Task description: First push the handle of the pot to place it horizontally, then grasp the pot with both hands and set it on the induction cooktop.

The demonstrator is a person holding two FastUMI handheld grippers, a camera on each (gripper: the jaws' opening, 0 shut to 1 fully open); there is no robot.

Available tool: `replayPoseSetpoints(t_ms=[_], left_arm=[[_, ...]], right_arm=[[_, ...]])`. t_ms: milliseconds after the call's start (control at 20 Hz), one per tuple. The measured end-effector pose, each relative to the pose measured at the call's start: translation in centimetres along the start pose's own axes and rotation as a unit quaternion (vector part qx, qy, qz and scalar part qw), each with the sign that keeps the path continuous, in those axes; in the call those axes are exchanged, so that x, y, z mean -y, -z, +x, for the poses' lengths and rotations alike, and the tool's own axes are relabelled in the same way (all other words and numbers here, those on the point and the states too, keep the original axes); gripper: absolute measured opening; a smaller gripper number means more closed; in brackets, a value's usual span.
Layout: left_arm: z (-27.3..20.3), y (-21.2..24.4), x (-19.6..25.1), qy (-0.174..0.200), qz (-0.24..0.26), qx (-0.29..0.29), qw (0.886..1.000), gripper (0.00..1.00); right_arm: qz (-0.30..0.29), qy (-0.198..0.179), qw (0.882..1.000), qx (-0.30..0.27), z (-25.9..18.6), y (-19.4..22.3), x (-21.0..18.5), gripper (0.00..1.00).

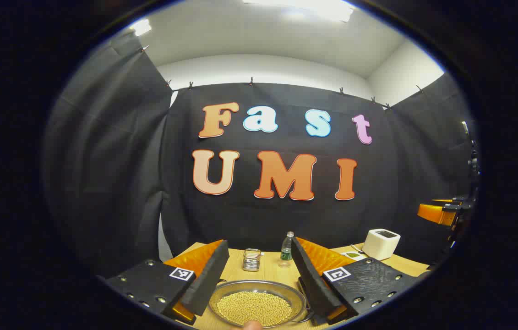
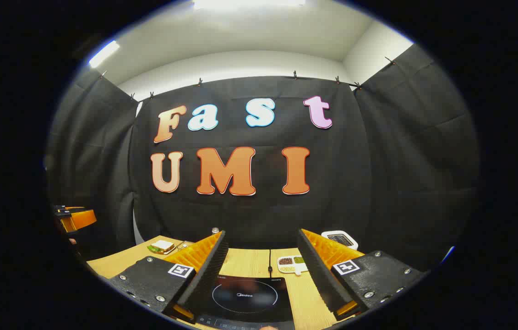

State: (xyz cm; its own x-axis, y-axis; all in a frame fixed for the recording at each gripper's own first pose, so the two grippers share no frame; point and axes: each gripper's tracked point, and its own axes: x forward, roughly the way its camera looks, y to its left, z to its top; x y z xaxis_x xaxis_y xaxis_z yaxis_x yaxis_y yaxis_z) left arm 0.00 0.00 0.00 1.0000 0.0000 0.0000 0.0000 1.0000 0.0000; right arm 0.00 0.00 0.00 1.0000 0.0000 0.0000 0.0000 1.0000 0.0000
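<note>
Plainly, both pairs of tongs stand spread wide and grip nothing. In the left gripper view, the left gripper (image 1: 256, 279) hangs above the wooden table (image 1: 272, 270) with its fingers (image 1: 206, 279) well apart, and the pot (image 1: 257, 305) lies low between them: a shallow round metal pan filled with small yellow grains. Neither finger appears to touch its rim, though the bottom edge of the view cuts the pot off, so contact there cannot be ruled out; its handle is hard to make out. Beyond the pot stand a small wire-framed glass container (image 1: 251, 259) and a green-labelled water bottle (image 1: 287, 249), and farther right a white box-shaped appliance (image 1: 381, 244). At the far right edge the right gripper (image 1: 442, 213) shows, held well off to the side.

In the right gripper view, the right gripper (image 2: 262, 275) has its fingers (image 2: 320, 275) equally far apart over the induction cooktop (image 2: 245, 298), a dark slab with a ring marked on it, bare on top. Behind it sit a white divided dish (image 2: 291, 263) of beans and a sandwich (image 2: 161, 246) on the left.
</note>
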Motion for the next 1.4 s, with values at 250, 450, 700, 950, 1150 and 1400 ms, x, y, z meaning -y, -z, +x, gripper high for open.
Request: replayPoseSetpoints(t_ms=[250,450,700,950,1150,1400], left_arm=[[0.2,0.2,0.0,0.006,-0.005,-0.001,1.0,0.87],[0.4,0.2,0.5,0.015,-0.004,-0.003,1.0,0.87],[0.4,-0.1,0.5,0.014,-0.016,0.004,1.0,0.87],[-0.2,0.3,1.3,0.03,-0.004,0.002,1.0,0.87],[-0.2,0.9,2.4,0.06,0.009,-0.007,0.998,0.89],[-0.3,2.4,3.3,0.087,0.008,-0.024,0.996,0.41]], right_arm=[[-0.001,-0.003,1.0,-0.013,-0.1,0.3,0.1,0.95],[0.007,0.003,1.0,-0.017,0.2,0.4,0.8,0.95],[0.004,0.008,1.0,-0.017,-0.1,0.2,1.1,0.95],[0.004,0.005,1.0,-0.016,-0.4,0.0,1.1,0.95],[0.0,0.009,1.0,-0.018,-0.3,0.2,1.4,0.95],[0.002,0.009,1.0,-0.019,-0.4,0.3,1.6,0.95]])
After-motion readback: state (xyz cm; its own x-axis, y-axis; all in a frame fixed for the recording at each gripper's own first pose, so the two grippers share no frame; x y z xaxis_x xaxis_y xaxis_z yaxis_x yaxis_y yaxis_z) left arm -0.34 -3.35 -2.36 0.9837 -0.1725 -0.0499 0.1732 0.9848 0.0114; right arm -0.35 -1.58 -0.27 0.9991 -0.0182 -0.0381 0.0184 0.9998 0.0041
